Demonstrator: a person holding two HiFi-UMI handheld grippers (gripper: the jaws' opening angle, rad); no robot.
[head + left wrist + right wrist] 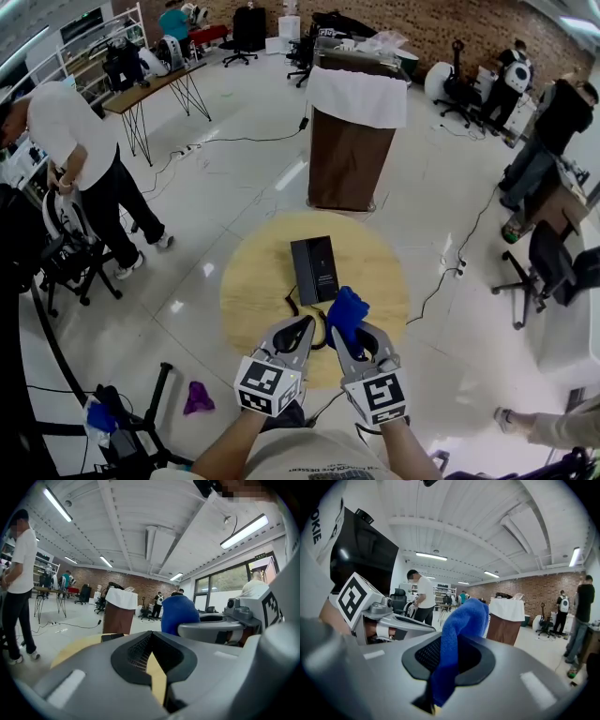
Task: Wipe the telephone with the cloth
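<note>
Nearest us, our left tool (300, 326) is pressed together with nothing in it; beside it our right tool (349, 330) pinches the blue cloth (347, 311) — bunched and standing up from the jaws. Just beyond, the black telephone (315, 269) lies flat on the round wooden tabletop (253, 281), near the cloth — farther off stands a brown lectern (347, 164).

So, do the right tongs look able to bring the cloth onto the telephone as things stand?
Probably yes: the right tongs grip the cloth, and only a cord lies before the telephone.
</note>
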